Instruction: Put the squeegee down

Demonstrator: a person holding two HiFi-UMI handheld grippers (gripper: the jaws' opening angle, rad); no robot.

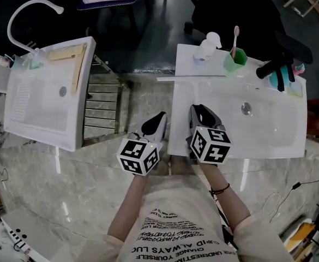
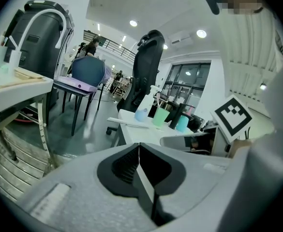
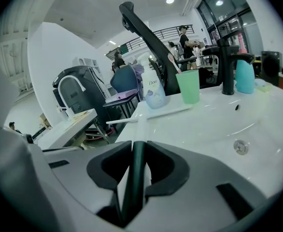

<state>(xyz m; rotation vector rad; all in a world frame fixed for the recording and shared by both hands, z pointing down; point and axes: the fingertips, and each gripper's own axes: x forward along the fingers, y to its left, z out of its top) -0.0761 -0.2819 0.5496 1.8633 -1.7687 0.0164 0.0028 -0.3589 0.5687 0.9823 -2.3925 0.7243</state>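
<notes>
The right gripper [image 3: 136,151] pinches the squeegee [image 3: 142,117] by its dark handle. Its white blade lies across the white sink [image 1: 282,132] counter's back edge, at the gripper's twelve o'clock. At nine o'clock, the left gripper [image 2: 139,148] hovers with its fingers pressed together, empty.

Glossy white sink [image 1: 279,130] at right; polished marble-look counter [image 1: 66,184]; shiny metal drain [image 1: 246,108]; translucent green plastic cup [image 1: 235,60]; matt dark handle on the squeegee [image 3: 134,173].
</notes>
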